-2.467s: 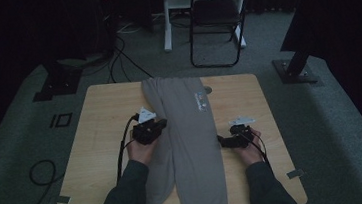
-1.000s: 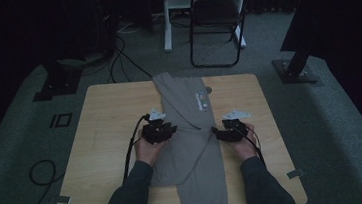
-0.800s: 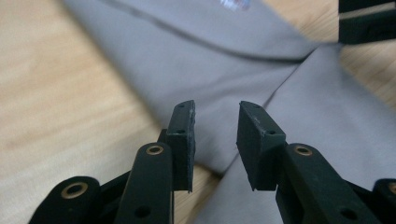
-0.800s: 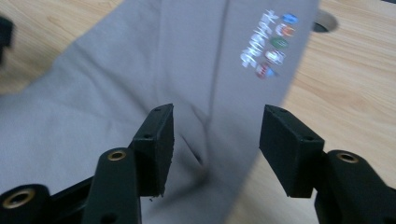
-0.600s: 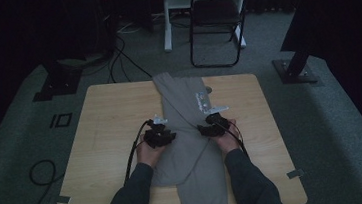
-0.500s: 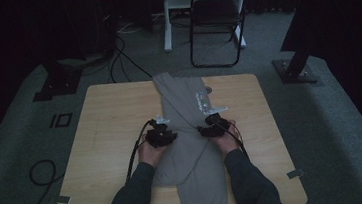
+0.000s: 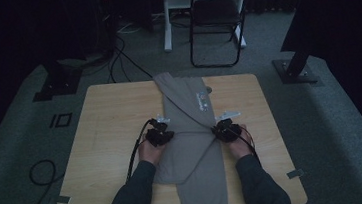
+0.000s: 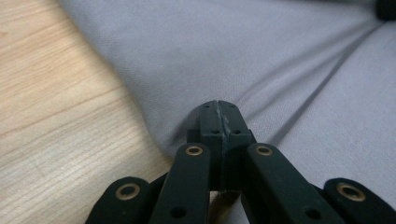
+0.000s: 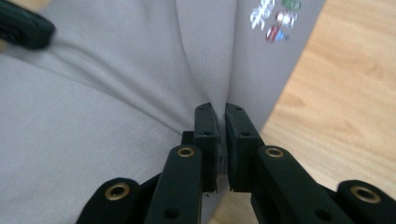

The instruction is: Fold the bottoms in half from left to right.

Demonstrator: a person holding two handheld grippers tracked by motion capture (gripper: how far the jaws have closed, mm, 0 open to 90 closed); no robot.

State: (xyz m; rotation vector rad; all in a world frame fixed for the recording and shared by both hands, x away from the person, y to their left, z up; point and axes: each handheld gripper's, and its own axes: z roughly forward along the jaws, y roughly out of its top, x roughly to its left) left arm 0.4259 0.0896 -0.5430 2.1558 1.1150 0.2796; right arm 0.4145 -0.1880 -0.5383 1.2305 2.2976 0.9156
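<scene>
While both jaws have just been closing, I am pinching the grey garment [image 7: 193,146] edges with my left gripper [image 7: 160,135] and right gripper [image 7: 224,129].

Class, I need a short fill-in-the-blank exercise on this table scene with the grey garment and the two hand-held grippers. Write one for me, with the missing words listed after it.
1. The grey garment lies on a table made of light ____.
2. The left gripper has its jaws ____ on the garment's edge.
3. The right gripper pinches a fold just below a small colourful ____ on the cloth.
4. Behind the table stands a dark ____ with a metal frame.

Missing words: wood; shut; print; chair
</scene>
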